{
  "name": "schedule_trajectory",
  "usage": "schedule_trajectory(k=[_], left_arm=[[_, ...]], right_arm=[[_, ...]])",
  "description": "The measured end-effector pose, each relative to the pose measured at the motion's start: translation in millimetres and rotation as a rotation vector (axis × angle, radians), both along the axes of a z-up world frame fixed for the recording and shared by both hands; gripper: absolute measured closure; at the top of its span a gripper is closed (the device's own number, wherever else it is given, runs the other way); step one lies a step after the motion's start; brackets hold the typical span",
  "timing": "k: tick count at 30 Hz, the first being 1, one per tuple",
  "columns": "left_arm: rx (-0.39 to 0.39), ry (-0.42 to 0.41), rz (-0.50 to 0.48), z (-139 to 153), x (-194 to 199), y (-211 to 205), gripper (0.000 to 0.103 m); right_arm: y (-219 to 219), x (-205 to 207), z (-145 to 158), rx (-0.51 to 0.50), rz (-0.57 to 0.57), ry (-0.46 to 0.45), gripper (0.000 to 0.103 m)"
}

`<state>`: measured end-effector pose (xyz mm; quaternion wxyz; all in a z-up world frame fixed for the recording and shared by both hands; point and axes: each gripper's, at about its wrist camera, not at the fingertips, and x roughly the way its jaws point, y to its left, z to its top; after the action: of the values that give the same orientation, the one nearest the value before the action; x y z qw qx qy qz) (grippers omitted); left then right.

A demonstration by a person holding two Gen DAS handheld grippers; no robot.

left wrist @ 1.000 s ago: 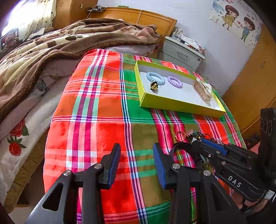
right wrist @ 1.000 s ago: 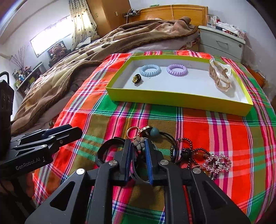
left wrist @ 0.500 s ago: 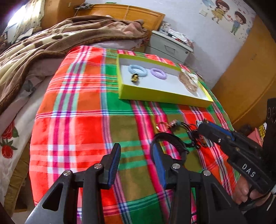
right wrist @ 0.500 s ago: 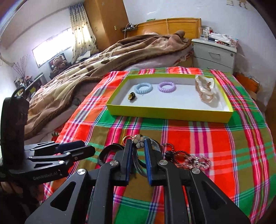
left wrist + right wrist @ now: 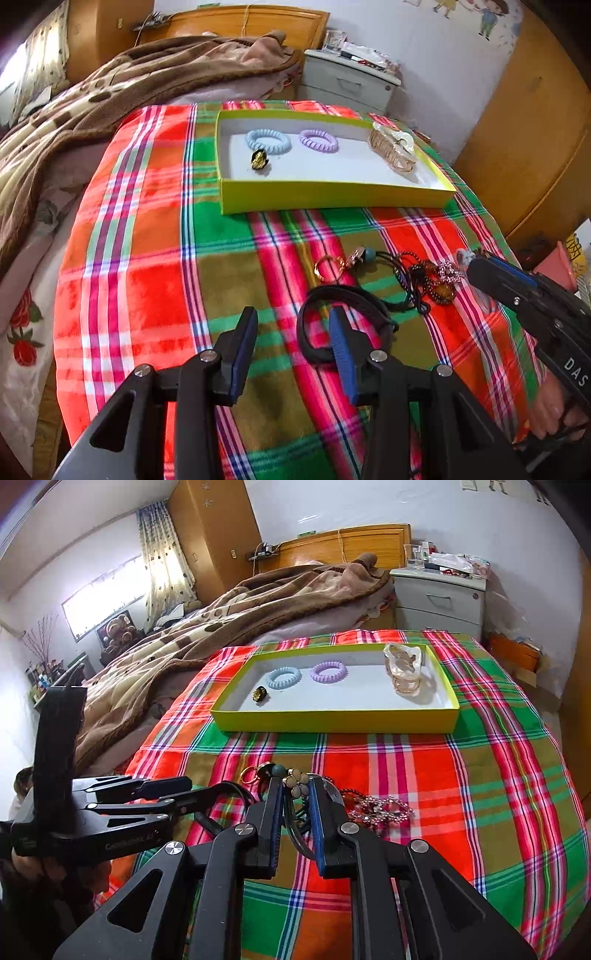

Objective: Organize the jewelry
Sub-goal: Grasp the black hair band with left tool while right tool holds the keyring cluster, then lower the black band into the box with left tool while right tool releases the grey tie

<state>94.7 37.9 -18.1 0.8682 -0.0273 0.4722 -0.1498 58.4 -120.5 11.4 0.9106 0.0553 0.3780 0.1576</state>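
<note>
A bedroom, its bed spread with a bright red, green and olive plaid blanket (image 5: 424,775) bearing a shallow yellow-green cardboard tray (image 5: 332,723). In the tray lie a pale blue coil hair tie (image 5: 283,677), a lilac coil hair tie (image 5: 328,672), a small dark gold brooch (image 5: 260,694) and a translucent beige hair claw (image 5: 404,670). The right gripper (image 5: 295,794) is clamped on a cream flower-shaped hair tie (image 5: 297,784), raised above the tangled jewelry pile (image 5: 428,275). The left gripper (image 5: 291,328) hangs agape over the blanket, empty, one finger beside a black band (image 5: 369,306).
</note>
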Motion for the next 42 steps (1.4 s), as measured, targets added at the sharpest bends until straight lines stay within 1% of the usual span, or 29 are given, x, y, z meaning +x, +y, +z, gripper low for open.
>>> schedule_trajectory(k=[3, 6, 8, 12, 13, 14, 15, 16, 19, 20, 21, 25, 32, 42], left_arm=[[0.041, 0.011, -0.017, -3, 5, -6, 0.061], [0.066, 0.021, -0.024, -8, 8, -11, 0.061], [0.098, 0.005, -0.024, -9, 8, -15, 0.061], [0.176, -0.025, -0.06, -11, 5, -28, 0.061], [0.18, -0.029, -0.069, -11, 5, -29, 0.061], [0.179, -0.03, -0.07, -11, 5, -29, 0.062], [0.175, -0.029, -0.067, -11, 6, -28, 0.066], [0.175, -0.031, -0.064, -11, 6, -28, 0.074], [0.169, -0.032, -0.064, -10, 6, -28, 0.085], [0.166, -0.033, -0.066, -10, 6, -28, 0.087], [0.164, -0.033, -0.065, -10, 6, -28, 0.093], [0.15, -0.031, -0.058, -10, 3, -27, 0.096], [0.118, -0.028, -0.029, -8, 1, -20, 0.097], [0.076, -0.069, 0.01, 13, -3, -7, 0.097]], right_arm=[[-2, 1, -2, 0.007, 0.001, 0.001, 0.088], [-1, 1, -4, 0.01, 0.006, 0.004, 0.088], [-2, 2, -4, 0.014, 0.007, 0.005, 0.088], [-4, 3, -4, 0.016, 0.006, 0.001, 0.088], [-4, 3, -4, 0.017, 0.006, 0.002, 0.088], [-4, 3, -4, 0.019, 0.006, 0.002, 0.088], [-4, 3, -4, 0.02, 0.006, 0.002, 0.088], [-4, 3, -4, 0.021, 0.007, 0.002, 0.088], [-5, 3, -5, 0.024, 0.004, 0.004, 0.088], [-5, 3, -5, 0.024, 0.004, 0.005, 0.088], [-6, 3, -5, 0.023, 0.005, 0.004, 0.088], [-5, 4, -6, 0.022, 0.001, 0.006, 0.088], [-5, 3, -6, 0.015, -0.002, 0.001, 0.088], [-8, 1, 3, 0.022, -0.009, -0.015, 0.088]])
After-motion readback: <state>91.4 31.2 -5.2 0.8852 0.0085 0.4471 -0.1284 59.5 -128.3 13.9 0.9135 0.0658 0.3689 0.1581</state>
